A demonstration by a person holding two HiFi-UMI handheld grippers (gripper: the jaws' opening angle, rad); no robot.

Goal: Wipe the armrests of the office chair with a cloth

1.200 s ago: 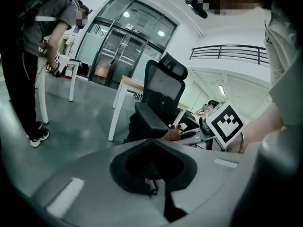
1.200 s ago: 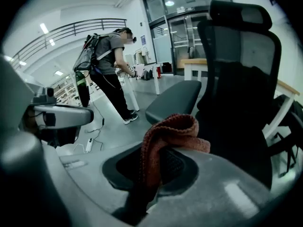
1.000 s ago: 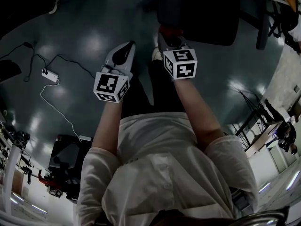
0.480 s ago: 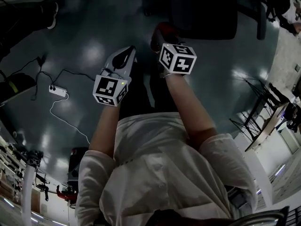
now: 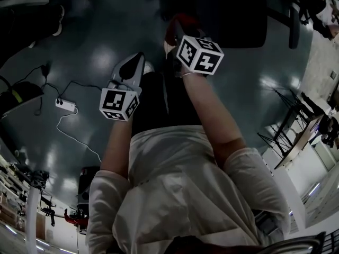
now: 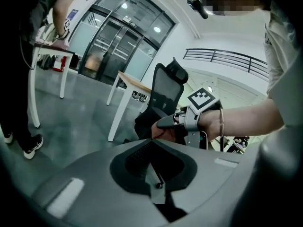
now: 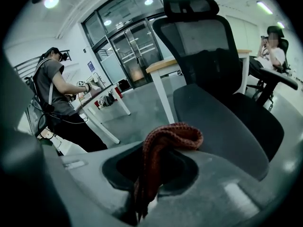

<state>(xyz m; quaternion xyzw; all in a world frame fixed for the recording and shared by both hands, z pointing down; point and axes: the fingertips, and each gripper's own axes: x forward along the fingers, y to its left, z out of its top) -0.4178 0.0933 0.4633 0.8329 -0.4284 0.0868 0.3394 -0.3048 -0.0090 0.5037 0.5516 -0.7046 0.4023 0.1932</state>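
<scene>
A black mesh office chair (image 7: 213, 103) stands right in front of my right gripper (image 7: 157, 148), its seat close beyond the jaws and one dark armrest (image 7: 279, 81) off to the right. That gripper is shut on a red knitted cloth (image 7: 173, 134), which bulges out over the jaw tips. In the head view the chair seat (image 5: 228, 15) is at the top, with the cloth (image 5: 177, 24) just at its near edge. My left gripper (image 5: 137, 60) hangs lower left, shut and with nothing in it. From the left gripper (image 6: 152, 142) view the cloth (image 6: 161, 132) shows ahead.
A white power strip (image 5: 65, 105) and its cables lie on the glossy floor at left. A white-legged table (image 6: 124, 98) stands behind the chair. A person (image 7: 52, 89) works at another table to the left. Someone else (image 7: 273, 51) sits at far right.
My right gripper has lifted forward with the cloth, closer to the chair seat. The left gripper has drifted a little left and back.
</scene>
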